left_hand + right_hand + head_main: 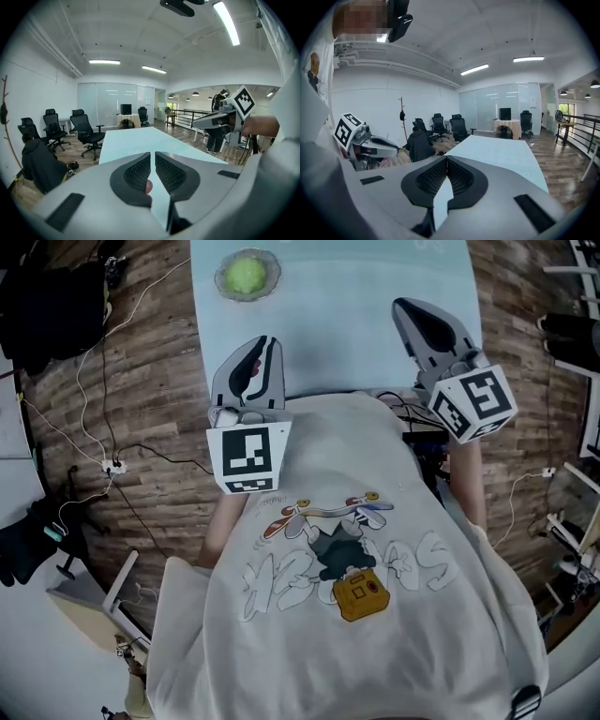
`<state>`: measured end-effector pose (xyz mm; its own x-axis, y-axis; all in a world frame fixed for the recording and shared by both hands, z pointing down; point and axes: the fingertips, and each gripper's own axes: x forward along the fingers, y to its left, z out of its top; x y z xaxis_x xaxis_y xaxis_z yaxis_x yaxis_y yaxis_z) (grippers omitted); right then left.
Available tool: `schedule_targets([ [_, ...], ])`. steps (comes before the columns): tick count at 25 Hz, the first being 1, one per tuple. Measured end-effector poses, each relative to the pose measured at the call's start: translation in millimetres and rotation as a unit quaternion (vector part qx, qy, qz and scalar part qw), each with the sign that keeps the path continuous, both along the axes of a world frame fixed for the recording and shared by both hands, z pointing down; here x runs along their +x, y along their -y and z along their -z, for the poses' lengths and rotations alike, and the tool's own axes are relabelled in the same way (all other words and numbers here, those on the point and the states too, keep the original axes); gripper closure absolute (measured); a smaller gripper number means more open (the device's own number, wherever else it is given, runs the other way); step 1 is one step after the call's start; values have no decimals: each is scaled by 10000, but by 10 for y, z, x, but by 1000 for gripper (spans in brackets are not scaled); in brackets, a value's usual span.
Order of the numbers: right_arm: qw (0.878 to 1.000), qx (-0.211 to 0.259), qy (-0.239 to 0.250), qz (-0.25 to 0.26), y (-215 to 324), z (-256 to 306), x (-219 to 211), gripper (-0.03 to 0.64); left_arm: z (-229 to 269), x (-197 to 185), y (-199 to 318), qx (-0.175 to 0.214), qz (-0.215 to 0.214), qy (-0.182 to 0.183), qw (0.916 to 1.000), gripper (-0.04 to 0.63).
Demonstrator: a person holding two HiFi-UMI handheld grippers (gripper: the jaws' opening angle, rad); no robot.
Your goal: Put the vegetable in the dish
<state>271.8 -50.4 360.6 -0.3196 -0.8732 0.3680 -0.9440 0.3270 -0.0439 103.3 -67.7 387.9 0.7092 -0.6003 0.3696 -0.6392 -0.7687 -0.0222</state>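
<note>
A round green vegetable (246,275) lies in a clear glass dish (271,282) at the far left of the pale blue table (356,334). Both grippers hang over the table's near edge, close to the person's chest and well short of the dish. My left gripper (265,343) is shut with nothing between its pads (139,172), and it points along the table. My right gripper (405,307) is shut too, its pads (432,176) meeting at the tips with nothing between them. Neither gripper view shows the dish.
The table stands on a wood floor with loose cables (112,465) to its left. Black office chairs (86,129) and a dark jacket on a chair (40,164) stand left of the table. A railing (576,124) runs along the right.
</note>
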Motion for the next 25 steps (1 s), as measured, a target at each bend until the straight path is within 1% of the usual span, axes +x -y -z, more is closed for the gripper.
schedule_targets([
  [5,9999,2,39,-118,31,-21,8,595,-39,-2,51,-181,121,-186,9996,557],
  [8,9993,20,263,-272,-12,-32,9,595,-89,54,17,-233,32,-114,9997,557],
  [11,9983,-83,488,-320,-107,-117,-24,595,-141,97,-9,-242,-85,5,9997,557],
  [15,9972,-267,670,-218,-99,-292,-149,595,-216,85,-5,-311,-115,116,9994,557],
  [17,9959,-327,828,-153,-71,-330,-184,595,-270,105,23,-429,-134,113,9989,557],
  [19,9951,-354,919,-129,-69,-340,-156,595,-347,133,48,-632,-95,100,9979,557],
  [20,9955,-361,865,-116,-75,-340,-129,595,-362,141,64,-679,-48,100,9976,557],
  [23,9979,-394,500,-70,-92,-364,-79,595,-346,146,122,-624,47,125,9980,557],
  [25,9981,-427,439,-67,-98,-410,-105,595,-390,150,128,-628,21,162,9979,557],
])
